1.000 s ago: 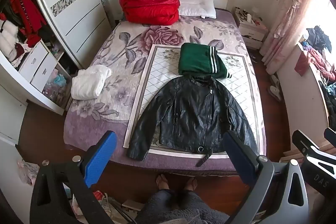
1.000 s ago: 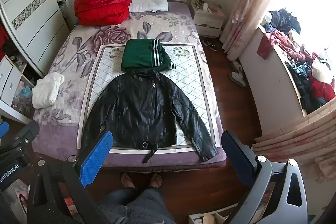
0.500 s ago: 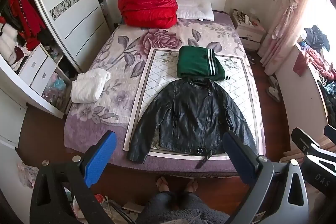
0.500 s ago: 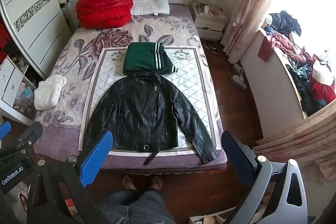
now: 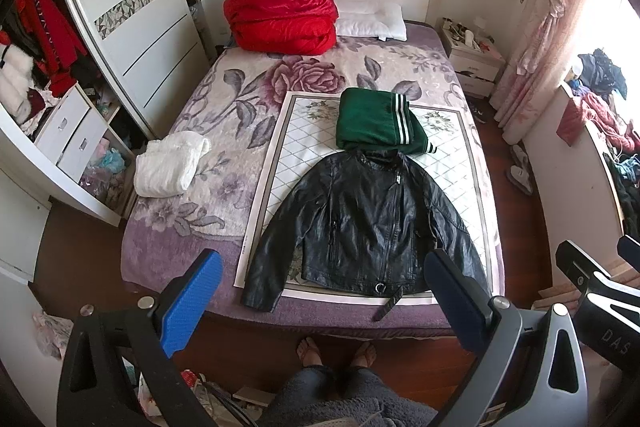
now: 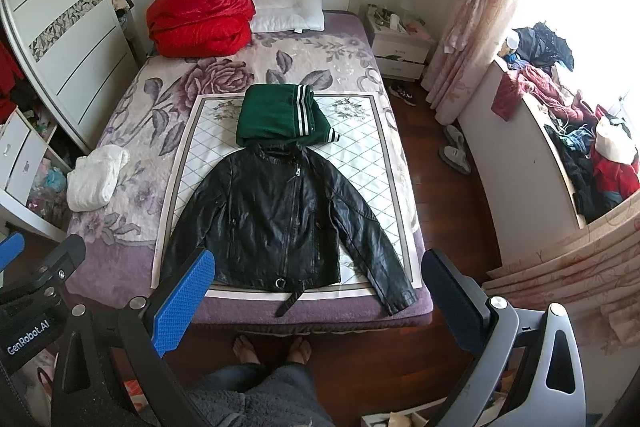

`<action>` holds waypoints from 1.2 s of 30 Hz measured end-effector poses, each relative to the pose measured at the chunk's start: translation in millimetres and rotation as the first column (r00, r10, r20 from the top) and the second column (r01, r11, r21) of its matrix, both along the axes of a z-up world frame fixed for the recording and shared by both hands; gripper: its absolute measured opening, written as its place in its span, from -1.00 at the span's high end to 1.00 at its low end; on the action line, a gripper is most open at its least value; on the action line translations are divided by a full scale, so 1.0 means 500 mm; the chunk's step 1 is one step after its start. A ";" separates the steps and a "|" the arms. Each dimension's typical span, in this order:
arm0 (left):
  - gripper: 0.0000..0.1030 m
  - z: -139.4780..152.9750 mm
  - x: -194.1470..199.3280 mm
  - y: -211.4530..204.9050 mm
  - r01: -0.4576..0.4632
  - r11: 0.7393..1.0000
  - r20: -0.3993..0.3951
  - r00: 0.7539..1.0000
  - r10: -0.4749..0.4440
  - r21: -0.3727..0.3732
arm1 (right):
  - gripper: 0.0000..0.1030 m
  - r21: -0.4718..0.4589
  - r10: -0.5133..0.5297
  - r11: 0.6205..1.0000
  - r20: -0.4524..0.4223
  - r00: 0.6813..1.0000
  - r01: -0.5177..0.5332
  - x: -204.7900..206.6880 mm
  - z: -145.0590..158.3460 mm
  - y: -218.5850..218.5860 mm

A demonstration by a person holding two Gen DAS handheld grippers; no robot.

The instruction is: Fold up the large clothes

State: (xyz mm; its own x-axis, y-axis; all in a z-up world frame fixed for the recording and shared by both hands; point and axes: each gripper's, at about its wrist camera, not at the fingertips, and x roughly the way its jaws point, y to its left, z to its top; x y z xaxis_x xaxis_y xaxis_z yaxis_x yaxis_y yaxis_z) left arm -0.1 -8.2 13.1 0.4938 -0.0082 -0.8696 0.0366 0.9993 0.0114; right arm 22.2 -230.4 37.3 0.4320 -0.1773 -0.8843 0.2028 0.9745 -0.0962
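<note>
A black leather jacket (image 5: 368,227) lies spread flat, front up, sleeves out, on a white quilted mat (image 5: 292,147) at the foot of the bed; it also shows in the right wrist view (image 6: 284,223). A folded green garment with white stripes (image 5: 376,121) lies just beyond its collar, also in the right wrist view (image 6: 280,117). My left gripper (image 5: 320,295) is open and empty, held high above the floor before the bed's foot. My right gripper (image 6: 316,291) is open and empty, beside it to the right.
A folded white garment (image 5: 168,167) lies at the bed's left edge. A red quilt (image 5: 280,11) and a white pillow (image 5: 372,21) sit by the headboard. A wardrobe (image 5: 120,7) stands left, a nightstand (image 6: 400,47) and a clothes-laden cabinet (image 6: 560,147) right. My feet (image 6: 272,347) stand on the wooden floor.
Both grippers have drawn slightly back and up from the bed, so the jacket sits a little higher in each view. Both stay open. The clothes have not moved.
</note>
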 end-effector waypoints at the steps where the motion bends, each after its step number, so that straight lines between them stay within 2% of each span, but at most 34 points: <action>1: -1.00 -0.001 0.000 0.001 0.000 1.000 -0.001 1.000 0.000 -0.002 | -1.00 0.000 0.000 1.000 0.000 1.000 0.000 0.001 0.002 0.001; 29: -1.00 0.009 0.004 -0.018 0.001 1.000 -0.001 1.000 -0.001 -0.004 | -1.00 -0.006 -0.001 1.000 0.009 1.000 0.001 -0.008 -0.005 -0.001; 32: -1.00 0.010 0.007 -0.020 0.002 1.000 0.001 1.000 -0.002 -0.005 | -1.00 -0.007 0.001 1.000 0.010 1.000 -0.001 0.008 0.021 -0.002; 36: -1.00 0.015 0.011 -0.029 0.002 1.000 0.004 1.000 -0.002 -0.005 | -1.00 -0.008 0.002 1.000 0.012 1.000 -0.002 0.009 0.023 -0.001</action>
State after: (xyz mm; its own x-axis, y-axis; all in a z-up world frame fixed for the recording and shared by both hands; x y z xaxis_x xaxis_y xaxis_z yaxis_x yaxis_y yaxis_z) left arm 5.4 -22.8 20.3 0.4968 -0.0134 -0.8678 0.0385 0.9992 0.0067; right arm 26.6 -231.0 48.9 0.4432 -0.1837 -0.8774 0.2019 0.9741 -0.1020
